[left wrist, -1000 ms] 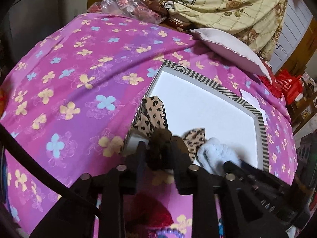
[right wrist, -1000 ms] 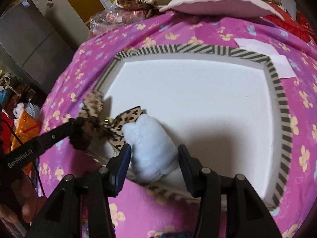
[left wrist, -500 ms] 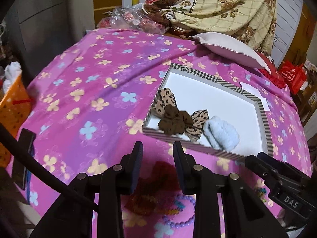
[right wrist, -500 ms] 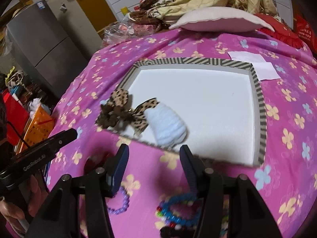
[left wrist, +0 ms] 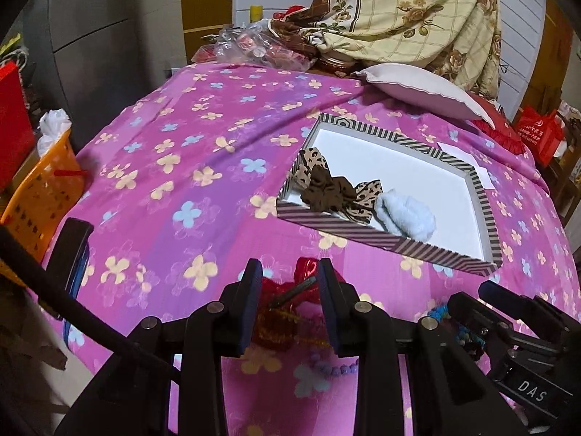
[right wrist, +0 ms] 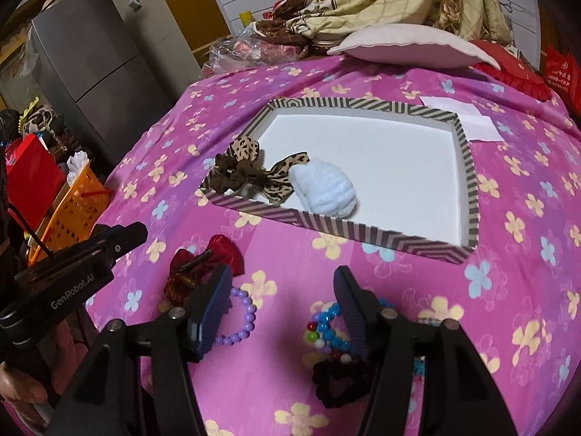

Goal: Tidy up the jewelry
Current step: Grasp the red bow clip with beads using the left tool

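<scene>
A striped tray (left wrist: pixel 363 234) (right wrist: pixel 326 222) lies on the pink flowered cloth. It holds a brown scrunchie (left wrist: pixel 326 192) (right wrist: pixel 232 176), a leopard bow (left wrist: pixel 367 200) (right wrist: pixel 283 176) and a pale blue fluffy scrunchie (left wrist: pixel 408 218) (right wrist: pixel 323 189). My left gripper (left wrist: pixel 288 285) hangs open over a red bow clip (left wrist: pixel 287 290) (right wrist: pixel 208 259) that lies on the cloth in front of the tray. My right gripper (right wrist: pixel 281 292) is open and its jaws are opening, with nothing between them. Beneath it lie a purple bead bracelet (right wrist: pixel 241 314), a colourful bead bracelet (right wrist: pixel 326 332) and a dark scrunchie (right wrist: pixel 337 381).
A pale pillow (left wrist: pixel 417 87) and a folded floral blanket (left wrist: pixel 417 11) lie behind the tray, and white paper (right wrist: pixel 468 120) sits at its far right corner. An orange basket (left wrist: pixel 43 189) stands off the cloth's left edge, and a grey fridge (right wrist: pixel 90 65) stands beyond.
Both grippers drew back from the tray toward the near edge and rose. The left let go of the brown scrunchie. The pale blue scrunchie stays in the tray, clear of the right gripper.
</scene>
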`<state>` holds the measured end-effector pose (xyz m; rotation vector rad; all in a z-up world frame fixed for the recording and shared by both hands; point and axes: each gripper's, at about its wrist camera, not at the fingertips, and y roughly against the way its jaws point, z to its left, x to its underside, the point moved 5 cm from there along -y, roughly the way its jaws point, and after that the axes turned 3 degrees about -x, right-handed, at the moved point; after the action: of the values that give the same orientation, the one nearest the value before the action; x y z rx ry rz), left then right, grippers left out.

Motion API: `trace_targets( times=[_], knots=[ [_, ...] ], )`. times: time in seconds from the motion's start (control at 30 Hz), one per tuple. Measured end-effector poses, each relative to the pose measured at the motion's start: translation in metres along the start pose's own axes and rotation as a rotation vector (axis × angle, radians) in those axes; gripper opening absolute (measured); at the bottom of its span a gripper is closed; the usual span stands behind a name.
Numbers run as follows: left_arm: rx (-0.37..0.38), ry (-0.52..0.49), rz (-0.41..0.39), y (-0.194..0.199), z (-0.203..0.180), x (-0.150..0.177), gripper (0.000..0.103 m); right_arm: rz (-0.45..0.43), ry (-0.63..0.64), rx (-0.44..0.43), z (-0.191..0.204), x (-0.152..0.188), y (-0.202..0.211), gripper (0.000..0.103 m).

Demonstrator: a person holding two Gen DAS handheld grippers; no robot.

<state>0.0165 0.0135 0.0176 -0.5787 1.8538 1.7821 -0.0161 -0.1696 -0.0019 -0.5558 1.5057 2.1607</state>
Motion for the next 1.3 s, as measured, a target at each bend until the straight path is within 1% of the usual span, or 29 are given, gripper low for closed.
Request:
trace_targets(
  times=[0.3,0.9,1.3],
  knots=[
    [-0.005,0.004,0.0,0.011,0.0,0.014,0.052,-0.006,0.01,0.015,0.001,0.013,0.016,0.067],
    [0.0,0.006,0.01,0.029,-0.009,0.037,0.052,-0.018,0.001,0.019,-0.007,0.036,0.042,0.069],
    [0.0,-0.006,0.015,0.034,-0.015,0.044,0.052,-0.018,0.003,0.02,-0.008,0.042,0.05,0.071]
  ],
)
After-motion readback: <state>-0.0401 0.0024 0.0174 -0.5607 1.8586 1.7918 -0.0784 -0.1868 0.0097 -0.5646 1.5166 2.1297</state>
